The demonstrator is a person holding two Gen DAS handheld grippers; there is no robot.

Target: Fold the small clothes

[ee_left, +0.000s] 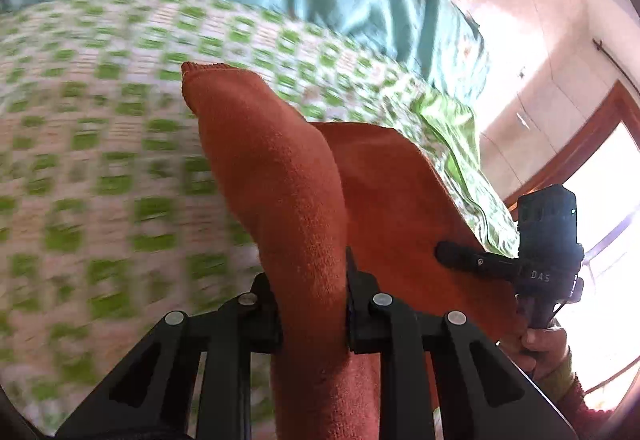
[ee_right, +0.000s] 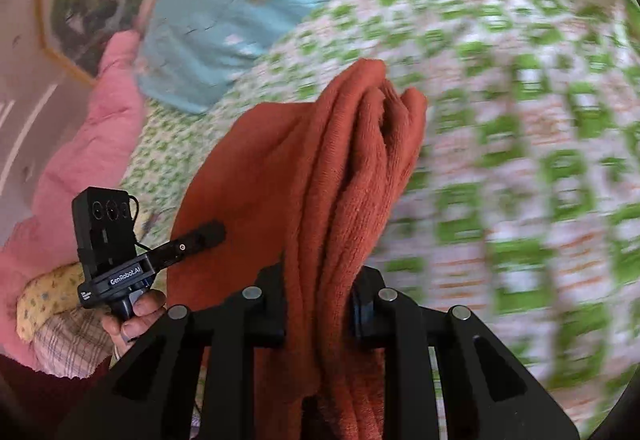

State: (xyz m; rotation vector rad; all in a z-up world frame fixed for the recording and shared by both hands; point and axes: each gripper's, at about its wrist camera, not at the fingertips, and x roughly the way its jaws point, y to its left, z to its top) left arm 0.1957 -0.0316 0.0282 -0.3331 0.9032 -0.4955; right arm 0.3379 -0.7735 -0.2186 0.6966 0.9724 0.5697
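Two grippers held one orange-red cloth point(ee_left: 280, 176) above the bed, and you kept both of them clenched on it. Your left gripper point(ee_left: 310, 300) had a thick bunched part of the cloth pressed between its fingers; the fabric ran forward from the fingertips and ended in a stitched corner well ahead of them. I judge you held it like this so that one edge stayed up while the rest hung free, ready to be brought over for a fold.

Your right gripper point(ee_right: 320, 304) was also closed on the cloth, with several pleated layers squeezed between its fingers and standing up in front of the tips. Both views were blurred on the green checked bedcover point(ee_left: 100, 120), so I think the cloth was being carried and was not lying flat.

From the left wrist you could see the right gripper at the right of the fingers, its finger touching the flat hanging panel, and a bright doorway point(ee_left: 600, 180) behind it. From the right wrist you could see the left gripper at the left of the fingers, your hand point(ee_right: 134, 314) on its handle, a pink blanket point(ee_right: 92, 144) and a framed picture point(ee_right: 80, 8). Only this view showed how many layers were gathered.
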